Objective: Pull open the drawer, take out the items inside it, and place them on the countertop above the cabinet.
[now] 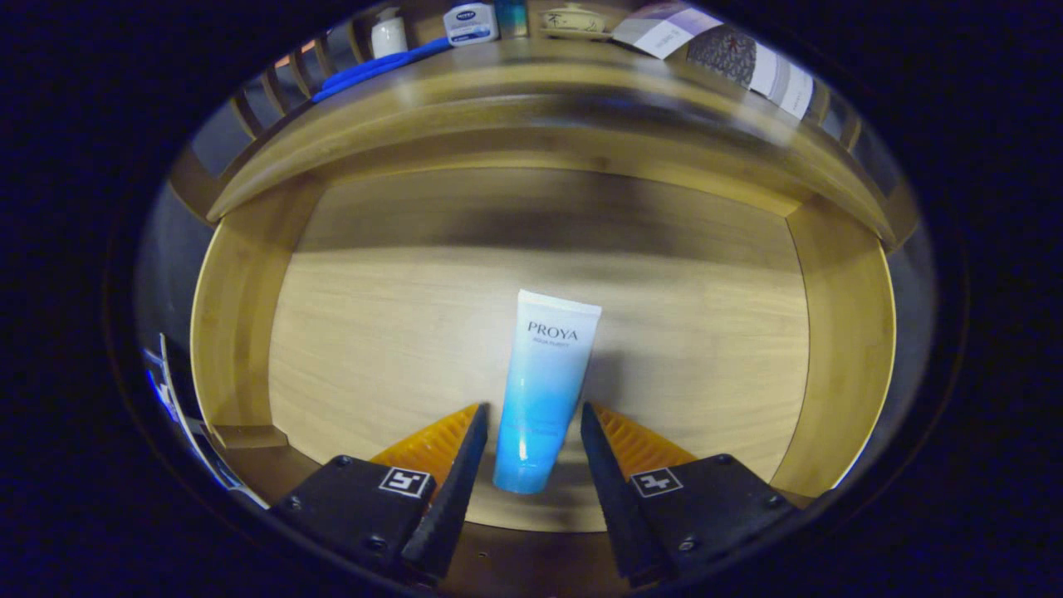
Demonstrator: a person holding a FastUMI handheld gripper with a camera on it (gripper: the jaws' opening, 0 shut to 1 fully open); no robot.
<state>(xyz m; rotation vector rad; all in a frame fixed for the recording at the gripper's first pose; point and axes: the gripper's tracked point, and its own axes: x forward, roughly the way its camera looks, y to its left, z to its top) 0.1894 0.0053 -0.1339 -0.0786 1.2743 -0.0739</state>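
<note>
The wooden drawer (241,332) is pulled open below me and I look down into it. A white-to-blue cosmetic tube (544,382) lies on the drawer floor, its cap end nearest me. My gripper (534,415) is open, one finger on each side of the tube's lower half, with small gaps to the tube on both sides. The fingertips (477,419) hover at about the tube's lower third. Beyond the drawer runs the cabinet's countertop (531,75).
On the countertop stand a white jar (389,35), a blue-and-white tub (470,22), a blue strip-like item (378,66), a pale lidded pot (573,18) and boxes (731,54) to the right. The drawer's side walls rise left and right of the tube.
</note>
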